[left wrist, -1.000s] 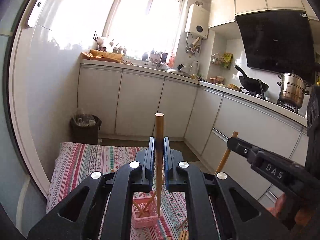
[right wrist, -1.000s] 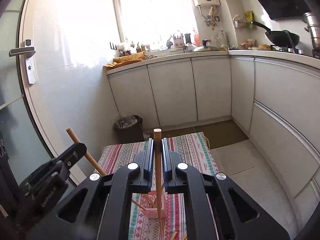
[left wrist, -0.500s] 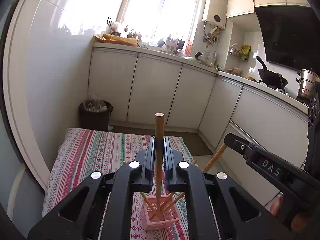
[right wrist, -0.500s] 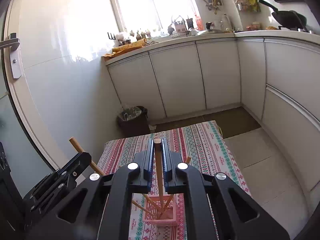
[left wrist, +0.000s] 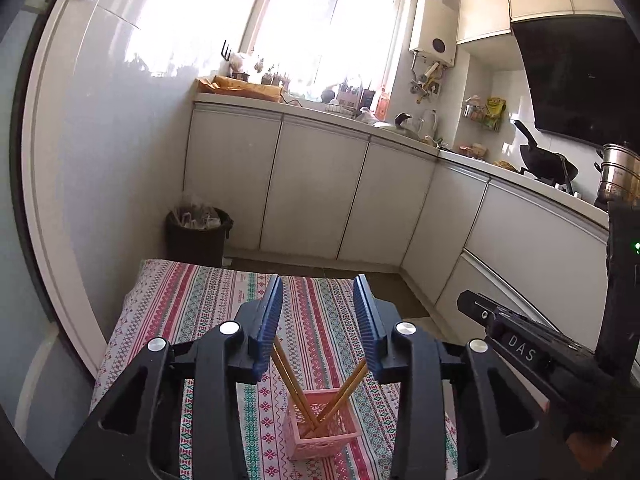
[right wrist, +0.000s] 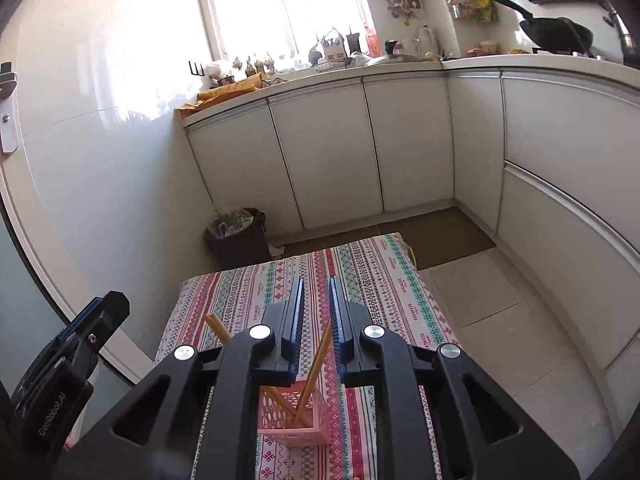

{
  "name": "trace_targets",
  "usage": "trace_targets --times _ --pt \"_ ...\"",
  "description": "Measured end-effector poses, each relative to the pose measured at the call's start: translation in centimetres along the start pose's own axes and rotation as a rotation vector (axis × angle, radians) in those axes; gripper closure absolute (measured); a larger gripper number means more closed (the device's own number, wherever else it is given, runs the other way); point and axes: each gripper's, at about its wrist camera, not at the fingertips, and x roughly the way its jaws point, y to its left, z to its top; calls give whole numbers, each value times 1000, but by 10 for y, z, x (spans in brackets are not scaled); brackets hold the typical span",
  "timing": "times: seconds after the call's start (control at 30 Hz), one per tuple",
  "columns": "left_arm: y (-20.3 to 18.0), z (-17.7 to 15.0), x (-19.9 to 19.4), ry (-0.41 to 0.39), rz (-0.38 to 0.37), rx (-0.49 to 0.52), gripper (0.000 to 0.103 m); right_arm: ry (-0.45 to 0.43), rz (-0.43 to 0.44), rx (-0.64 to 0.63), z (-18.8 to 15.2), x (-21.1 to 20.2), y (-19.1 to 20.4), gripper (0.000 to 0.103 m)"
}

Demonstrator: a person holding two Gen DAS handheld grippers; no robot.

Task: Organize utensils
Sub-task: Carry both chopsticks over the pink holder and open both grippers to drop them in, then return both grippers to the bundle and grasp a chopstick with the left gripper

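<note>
A pink mesh basket [left wrist: 320,434] stands on the striped tablecloth [left wrist: 192,304] just below both grippers. Two wooden chopsticks [left wrist: 294,386] lean crossed inside it. My left gripper [left wrist: 318,286] hangs over the basket with its jaws opening, wide apart, and nothing pressed between the blue pads. In the right wrist view the basket [right wrist: 294,420] sits under my right gripper [right wrist: 316,284]. Its jaws are opening to a narrow gap. One chopstick [right wrist: 319,354] leans loose in that gap, and the other chopstick [right wrist: 218,326] pokes out to the left.
The small table's far edge [right wrist: 292,260] drops to the kitchen floor. A dark waste bin [left wrist: 198,232] stands beyond it by the wall. White cabinets [left wrist: 316,188] run along the back and right. The other gripper shows at each view's side.
Both grippers came down over the pink basket and their jaws parted. The chopsticks they were clamping upright now lean inside the basket.
</note>
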Motion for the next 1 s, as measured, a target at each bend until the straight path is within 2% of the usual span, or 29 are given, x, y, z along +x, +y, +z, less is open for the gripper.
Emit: trace_targets --times 0.03,0.07,0.1,0.33,0.37,0.53,0.63,0.7,1.0 --pt "-1 -1 -2 -7 6 4 58 -5 0 3 -1 -2 -2 70" --pt "-2 -1 -5 -16 11 8 48 -15 -2 11 -1 -4 -4 62" --pt "-2 -1 -7 -27 18 9 43 -31 1 25 -2 -7 -6 51" --pt "0 1 -19 -45 31 13 41 -58 -15 27 -3 -19 -13 50" --pt "0 1 -20 -47 33 14 38 -60 -17 25 -4 -21 -14 49" --pt "1 -1 -29 -67 40 16 23 -93 -31 39 -10 -31 -17 24" --pt "2 -2 -36 -84 51 11 9 -101 -48 45 -13 -35 -20 12" --pt "3 -3 -39 -89 59 6 7 -104 -64 51 -15 -37 -23 7" --pt "-1 -7 -46 -69 46 32 7 -80 -92 60 -22 -43 -33 7"
